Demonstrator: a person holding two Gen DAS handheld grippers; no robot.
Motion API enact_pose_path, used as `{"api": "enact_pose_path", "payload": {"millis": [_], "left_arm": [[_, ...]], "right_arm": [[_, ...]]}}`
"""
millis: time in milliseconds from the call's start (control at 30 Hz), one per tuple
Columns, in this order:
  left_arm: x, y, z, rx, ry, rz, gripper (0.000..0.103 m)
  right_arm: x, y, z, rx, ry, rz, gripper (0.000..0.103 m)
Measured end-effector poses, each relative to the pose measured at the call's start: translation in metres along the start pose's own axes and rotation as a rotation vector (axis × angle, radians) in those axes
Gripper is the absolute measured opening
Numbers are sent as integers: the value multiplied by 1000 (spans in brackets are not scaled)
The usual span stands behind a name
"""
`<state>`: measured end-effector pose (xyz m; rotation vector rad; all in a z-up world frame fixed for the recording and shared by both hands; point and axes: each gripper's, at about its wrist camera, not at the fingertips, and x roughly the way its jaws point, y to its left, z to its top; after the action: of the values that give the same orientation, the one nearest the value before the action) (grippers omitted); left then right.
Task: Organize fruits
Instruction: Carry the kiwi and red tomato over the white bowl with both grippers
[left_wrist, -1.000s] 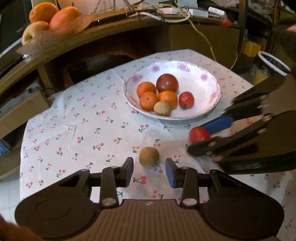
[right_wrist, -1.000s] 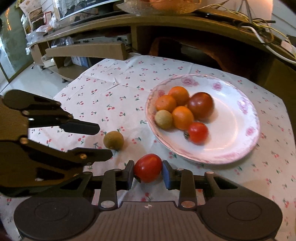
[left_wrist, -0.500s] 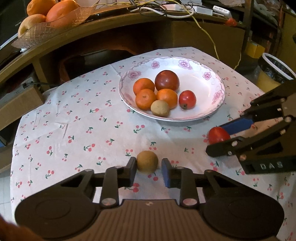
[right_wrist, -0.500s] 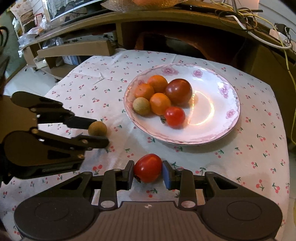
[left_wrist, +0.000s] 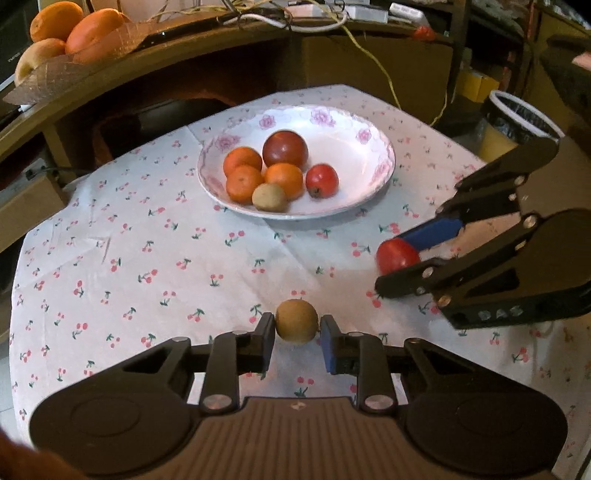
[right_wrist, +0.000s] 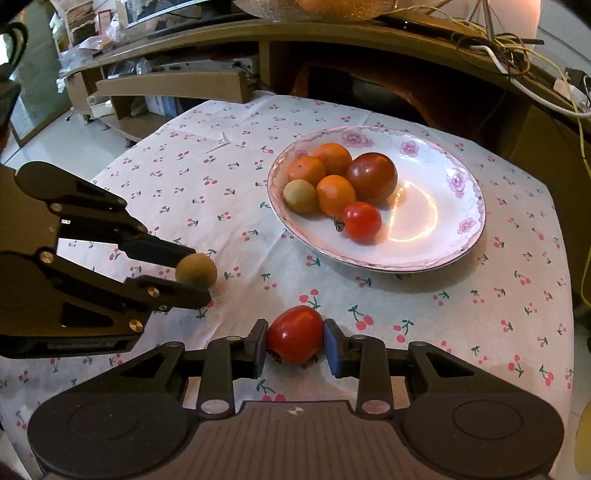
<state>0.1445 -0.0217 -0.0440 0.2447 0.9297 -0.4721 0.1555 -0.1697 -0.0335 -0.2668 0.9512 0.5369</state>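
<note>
glossy glazed plate (right_wrist: 469, 206), matt printed cloth (right_wrist: 207, 173), shiny-skinned tomato (right_wrist: 294, 334), rough dull brown fruit (left_wrist: 296, 321).

Your left claw (left_wrist: 296, 345) and right claw (right_wrist: 294, 349) are matte black linkage frames with silver screws, each with one blue pad and one black, on a ribbed brown base flanked by two round black discs.
</note>
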Motion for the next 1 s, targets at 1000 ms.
{"api": "enact_pose_path", "payload": {"millis": [1000], "left_arm": [[-1, -3, -2, -15, -11, 3, 32]], "right_arm": [[1, -5, 2, 21, 0, -5, 30]]}}
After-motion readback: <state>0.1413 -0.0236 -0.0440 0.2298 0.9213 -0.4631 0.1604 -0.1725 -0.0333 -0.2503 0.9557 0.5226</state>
